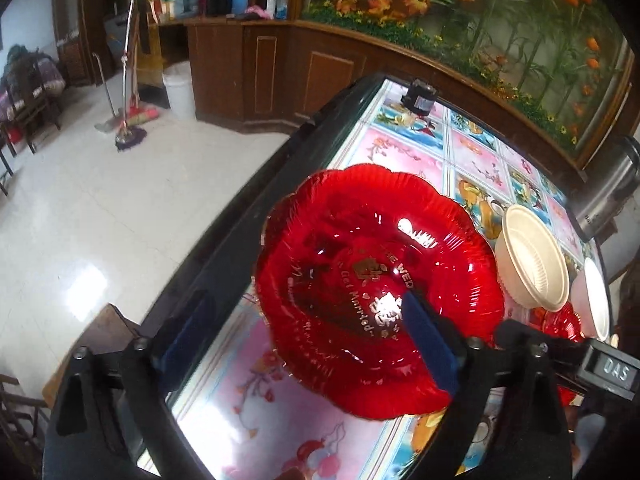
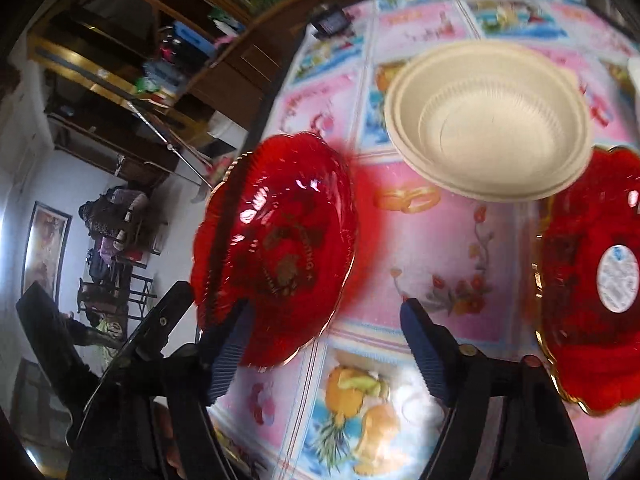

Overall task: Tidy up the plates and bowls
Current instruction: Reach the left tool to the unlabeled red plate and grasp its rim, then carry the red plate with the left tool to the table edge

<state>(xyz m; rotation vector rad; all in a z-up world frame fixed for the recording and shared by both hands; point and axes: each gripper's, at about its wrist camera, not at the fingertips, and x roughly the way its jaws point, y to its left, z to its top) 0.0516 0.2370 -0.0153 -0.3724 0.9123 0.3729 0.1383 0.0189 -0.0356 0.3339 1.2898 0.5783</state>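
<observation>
Room and surroundings: white tiled floor (image 1: pixel 120 208); brown wooden cabinet (image 1: pixel 256 72) along the wall, bottles on top; a flower-and-bamboo mural (image 1: pixel 500 32) behind the bench. A mop (image 1: pixel 128 132) and a white bin (image 1: pixel 180 88) stand on the floor, well apart from the bench.

Bench (image 1: pixel 472 160): dark-edged, covered with a glossy pictorial sheet of pink and blue panels showing fruit and flowers. A small dark jar (image 1: pixel 418 98) stands at the far end; a steel vessel (image 1: pixel 608 192) stands at the right edge.

Dishes: a large red scalloped plate (image 1: pixel 376 288) with gold lettering lies near the bench's left edge, empty. Just beside it on the right is a cream bowl (image 1: pixel 532 256), which in the right wrist view looks like nested bowls, nothing inside. A second red plate (image 2: pixel 592 280) bearing a white round sticker lies on the near side of the bowl, partly under its rim in the right wrist view. A white dish (image 1: pixel 596 300) sits at the right edge, partly cut off.

Left tool (image 1: pixel 308 332): spread, one blue pad over the large red plate's interior, the other outside its left rim; contact cannot be confirmed.

Right tool (image 2: pixel 324 348): spread, nothing pinched. Its left finger overlaps the large plate's near rim; bare sheet shows between the fingers.
</observation>
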